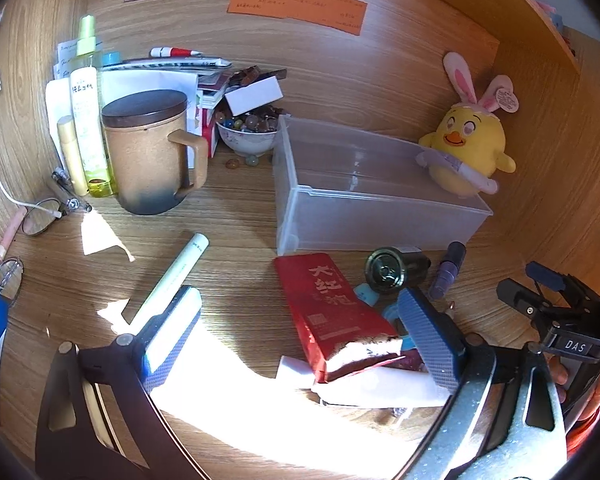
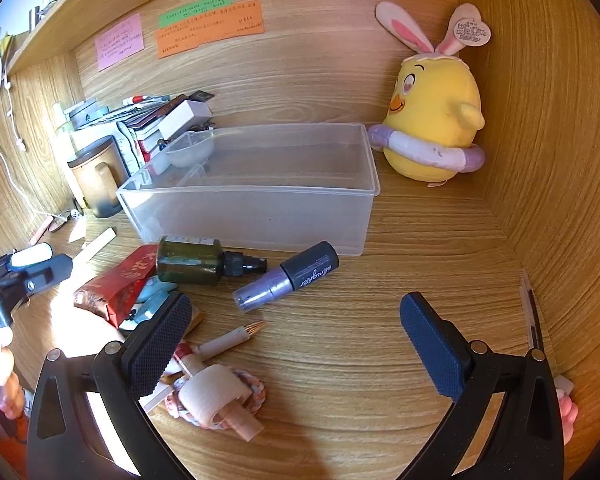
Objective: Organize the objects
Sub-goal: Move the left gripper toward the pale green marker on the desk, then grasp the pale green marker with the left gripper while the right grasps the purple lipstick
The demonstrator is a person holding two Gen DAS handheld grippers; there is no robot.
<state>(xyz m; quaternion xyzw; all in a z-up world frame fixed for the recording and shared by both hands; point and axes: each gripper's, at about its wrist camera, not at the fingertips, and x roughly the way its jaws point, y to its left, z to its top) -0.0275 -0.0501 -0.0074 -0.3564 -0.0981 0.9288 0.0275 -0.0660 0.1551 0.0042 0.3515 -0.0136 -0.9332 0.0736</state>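
Rope ring (image 2: 220,396) shows rightside only — mug (image 1: 152,152) leftside.

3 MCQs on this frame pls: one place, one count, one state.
1. The plush chick sits where?
A. inside the clear bin
B. outside the clear bin, at its far right corner
C. on the mug

2. Paper notes on the back wall?
A. one
B. three
C. five

3. The clear bin is:
A. empty
B. full of marbles
C. lidded

Answers: 1 B, it stands on the desk against the bin's corner. 2 B, pink, green, orange. 3 A, nothing lies inside it.
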